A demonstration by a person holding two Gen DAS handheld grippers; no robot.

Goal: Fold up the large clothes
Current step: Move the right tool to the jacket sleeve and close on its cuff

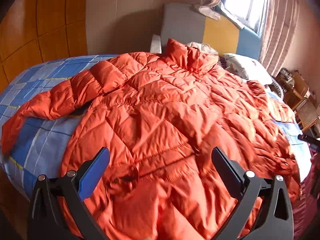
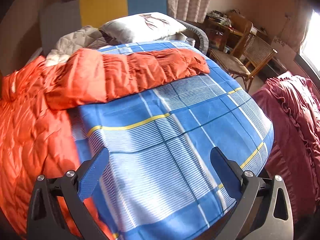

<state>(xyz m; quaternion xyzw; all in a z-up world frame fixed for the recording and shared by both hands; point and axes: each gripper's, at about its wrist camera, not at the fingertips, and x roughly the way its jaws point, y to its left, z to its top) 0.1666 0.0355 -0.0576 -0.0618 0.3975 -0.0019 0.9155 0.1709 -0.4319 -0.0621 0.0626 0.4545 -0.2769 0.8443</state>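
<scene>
**Orange puffer jacket spread flat on the bed, both grippers apart**

In the left wrist view, the orange quilted jacket point(image 1: 160, 108) fills the middle of the frame, lying front-up on the blue plaid bedsheet point(image 1: 36, 144) with its collar point(image 1: 188, 58) toward the top center. One sleeve point(image 1: 60, 98) stretches out toward the left edge of the frame. The left gripper point(image 1: 160, 156) sits at the bottom center above the jacket's hem area, its jaws spread wide with nothing between them.

In the right wrist view, the jacket body occupies the left side of the frame, and its other sleeve point(image 2: 140, 70) runs across the upper middle, lying on the sheet. The right gripper point(image 2: 160, 156) is at the bottom center above bare plaid sheet, its jaws likewise wide apart and holding nothing. A white pillow point(image 2: 144, 28) rests at the top center, a wooden chair point(image 2: 248, 58) stands at the upper right, and a dark red ruffled cloth point(image 2: 292, 120) lies at the right edge.
</scene>
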